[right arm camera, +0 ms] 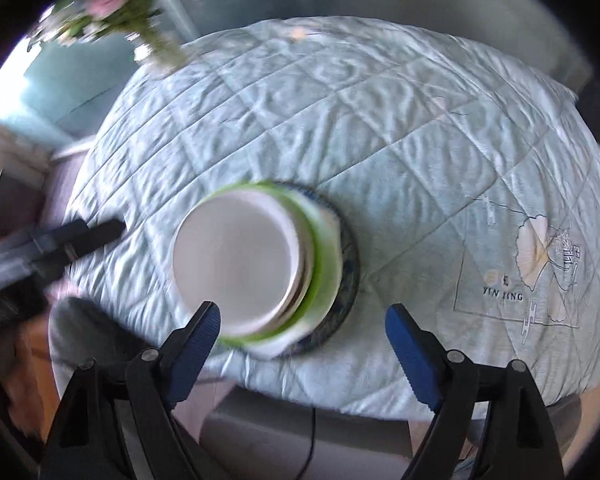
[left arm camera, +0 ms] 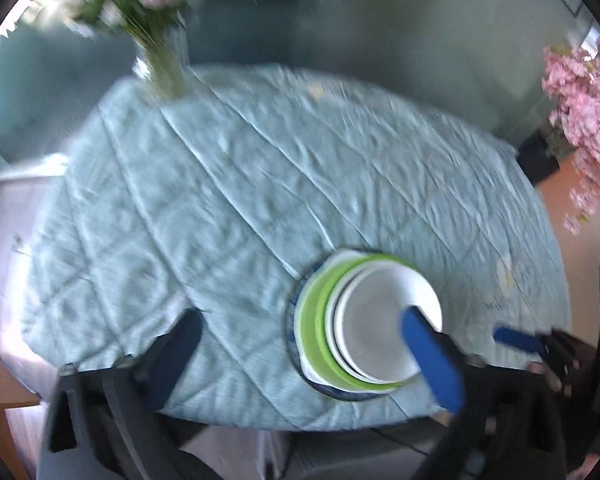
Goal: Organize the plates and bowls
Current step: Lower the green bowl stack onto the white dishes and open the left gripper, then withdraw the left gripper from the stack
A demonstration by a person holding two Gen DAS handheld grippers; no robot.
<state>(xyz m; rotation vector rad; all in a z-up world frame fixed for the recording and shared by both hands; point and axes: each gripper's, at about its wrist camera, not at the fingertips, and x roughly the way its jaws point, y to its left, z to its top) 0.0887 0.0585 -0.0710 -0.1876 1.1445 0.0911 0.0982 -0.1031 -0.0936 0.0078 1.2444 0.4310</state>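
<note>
A stack of dishes stands near the front edge of the round table: a white bowl nested on top, a green bowl under it, and a dark blue patterned plate at the bottom. The stack also shows in the right wrist view, white bowl, green bowl, dark plate. My left gripper is open and empty above the table's front edge. My right gripper is open and empty, just in front of the stack.
A light blue quilted cloth covers the table. A vase of pink and white flowers stands at the far left edge. Pink blossoms hang at the right. The other gripper shows at the left of the right wrist view.
</note>
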